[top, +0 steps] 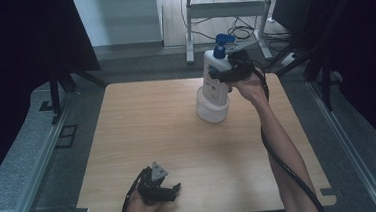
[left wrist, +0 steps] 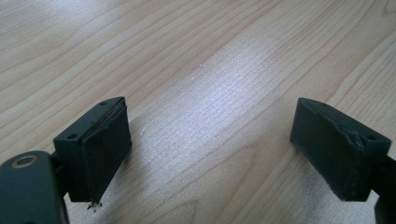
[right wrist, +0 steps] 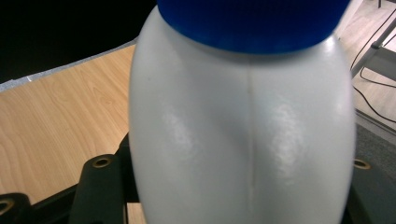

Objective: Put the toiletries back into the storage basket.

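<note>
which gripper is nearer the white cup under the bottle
Right. The right gripper is clamped on the bottle just above the cup. The left gripper rests open at the table's near edge, far from the cup.

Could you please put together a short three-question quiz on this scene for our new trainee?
1. True or false: the left gripper holds the bottle.
2. What colour is the bottle's pump top? A red, B blue, C green.
3. What does the bottle's base sit in?

Key:
1. False; its jaws stand open above the bare table, and the right gripper is shut on the bottle.
2. B.
3. A white tub.
</note>
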`<state>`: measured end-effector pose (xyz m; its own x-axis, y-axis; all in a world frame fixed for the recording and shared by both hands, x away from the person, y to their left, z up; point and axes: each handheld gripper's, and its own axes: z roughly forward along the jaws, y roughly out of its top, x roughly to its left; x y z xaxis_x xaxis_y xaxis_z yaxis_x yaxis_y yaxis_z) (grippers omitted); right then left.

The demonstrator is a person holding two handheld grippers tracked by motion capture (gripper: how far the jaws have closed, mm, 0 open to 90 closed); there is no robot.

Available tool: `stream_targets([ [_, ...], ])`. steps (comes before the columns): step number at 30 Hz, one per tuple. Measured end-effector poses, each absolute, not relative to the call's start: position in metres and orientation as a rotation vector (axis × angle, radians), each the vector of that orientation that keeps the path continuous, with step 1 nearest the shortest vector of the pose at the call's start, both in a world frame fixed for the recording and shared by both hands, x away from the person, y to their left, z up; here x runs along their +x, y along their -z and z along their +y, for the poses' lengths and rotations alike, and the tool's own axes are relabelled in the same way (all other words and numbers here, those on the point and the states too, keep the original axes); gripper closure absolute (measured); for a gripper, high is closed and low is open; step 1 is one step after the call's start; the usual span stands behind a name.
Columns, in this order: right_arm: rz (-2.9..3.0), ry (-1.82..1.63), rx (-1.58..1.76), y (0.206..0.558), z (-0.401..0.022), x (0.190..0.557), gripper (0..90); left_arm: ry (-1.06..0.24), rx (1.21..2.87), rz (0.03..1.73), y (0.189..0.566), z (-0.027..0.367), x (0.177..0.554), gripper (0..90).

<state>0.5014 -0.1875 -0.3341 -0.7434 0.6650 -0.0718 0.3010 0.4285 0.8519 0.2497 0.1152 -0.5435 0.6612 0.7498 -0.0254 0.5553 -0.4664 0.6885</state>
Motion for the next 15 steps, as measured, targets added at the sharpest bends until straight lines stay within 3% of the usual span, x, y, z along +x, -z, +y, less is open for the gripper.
stream_targets([
  [15,2.317,-1.188,0.835,0.368,-0.181,0.513,37.6,-0.366,2.195,1.006,0.543,0.115,0.250,11.6],
])
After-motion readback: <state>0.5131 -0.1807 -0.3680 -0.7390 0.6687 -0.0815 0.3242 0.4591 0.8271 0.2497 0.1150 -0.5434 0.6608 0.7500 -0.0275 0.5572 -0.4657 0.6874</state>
